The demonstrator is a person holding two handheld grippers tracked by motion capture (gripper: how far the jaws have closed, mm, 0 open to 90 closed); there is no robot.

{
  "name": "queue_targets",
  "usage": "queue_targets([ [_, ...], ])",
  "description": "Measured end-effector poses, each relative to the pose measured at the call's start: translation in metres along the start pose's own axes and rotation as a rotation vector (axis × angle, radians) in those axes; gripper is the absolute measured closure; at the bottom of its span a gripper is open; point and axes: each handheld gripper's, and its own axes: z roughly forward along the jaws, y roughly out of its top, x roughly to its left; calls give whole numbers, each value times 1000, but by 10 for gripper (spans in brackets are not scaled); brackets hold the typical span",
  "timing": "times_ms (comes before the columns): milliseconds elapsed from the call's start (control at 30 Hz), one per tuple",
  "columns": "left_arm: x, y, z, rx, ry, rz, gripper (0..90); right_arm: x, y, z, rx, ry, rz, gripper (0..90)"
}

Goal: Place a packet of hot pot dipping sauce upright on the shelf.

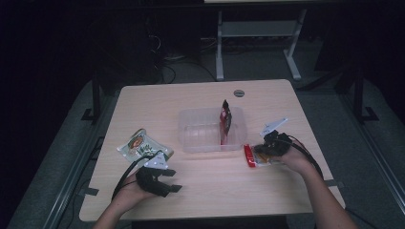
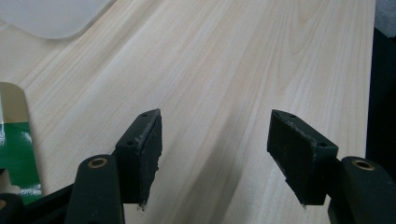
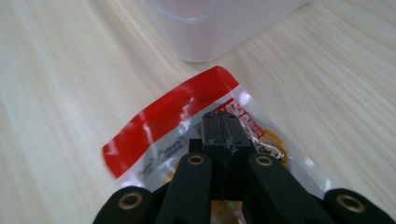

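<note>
My right gripper has its jaws pinched together on the red-banded snack packet, a flat glossy film pouch with a clear window, lying at centre right of the high view just beside the near right corner of the clear plastic tub. I judge the step in hand to be the pick-up of this packet for the tub, where a dark red packet already stands on edge against the right wall. The next move calls for a lift clear of the rim without the slick film slipping, then a drop inside. My left gripper sits at lower left of the high view with jaws apart and nothing between the ribbed black pads, over pale matte wood-grain table. A green-and-white packet lies flat just above it.
</note>
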Motion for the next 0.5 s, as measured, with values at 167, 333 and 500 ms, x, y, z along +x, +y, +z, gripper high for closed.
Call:
queue_targets([
  [167, 0, 0, 1, 4, -3, 17, 353, 10, -6, -11, -3, -19, -22, 900],
  [333, 0, 2, 2, 4, -2, 21, 353, 12, -11, -5, 16, -2, -4, 900],
  [500, 0, 2, 4, 14, -6, 22, 353, 11, -10, 0, 27, 12, -3, 900],
])
